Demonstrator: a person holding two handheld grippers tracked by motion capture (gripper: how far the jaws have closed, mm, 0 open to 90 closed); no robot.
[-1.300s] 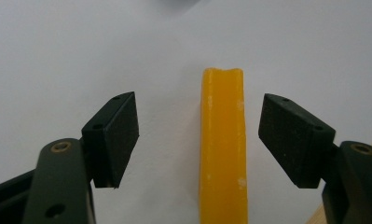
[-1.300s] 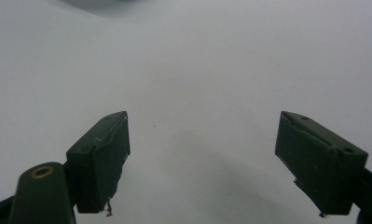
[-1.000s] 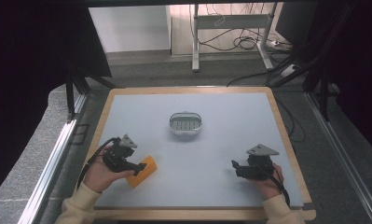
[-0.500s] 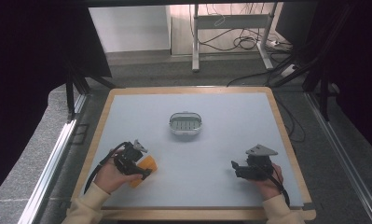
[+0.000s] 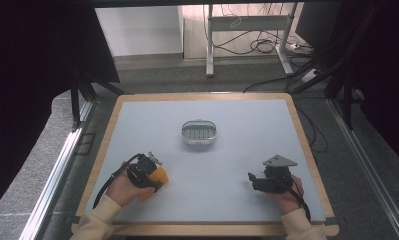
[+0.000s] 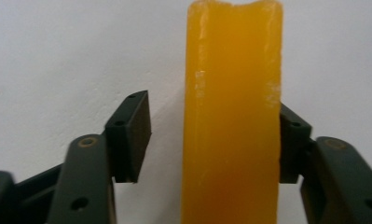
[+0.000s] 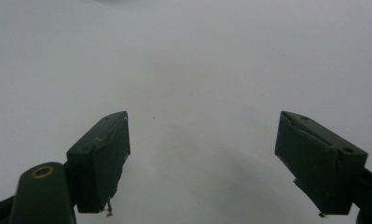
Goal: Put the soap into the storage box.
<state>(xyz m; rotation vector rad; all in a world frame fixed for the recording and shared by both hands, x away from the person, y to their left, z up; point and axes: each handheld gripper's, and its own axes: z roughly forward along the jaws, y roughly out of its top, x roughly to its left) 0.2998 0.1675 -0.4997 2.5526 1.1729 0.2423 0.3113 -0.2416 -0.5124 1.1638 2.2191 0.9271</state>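
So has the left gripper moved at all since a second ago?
Yes. The left gripper has come down over the orange block, judged against the table's near edge, and its jaws have just been closing around it.

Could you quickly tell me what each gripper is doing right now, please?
Left gripper: jaws just closing around the orange bar, one pad not touching yet.
Right gripper: open, empty.

A translucent amber-orange rectangular soap bar (image 6: 232,116), paler and whitish along its edges, sits between the matt black jaws of the left gripper (image 5: 146,172). Beyond the bar stands a pale grey-white oval plastic soap dish (image 5: 199,133) with a slatted grey-green inside. The flat table (image 5: 237,165) is light grey-blue, framed in light wood. The right gripper (image 5: 259,181) is black with a grey top plate.
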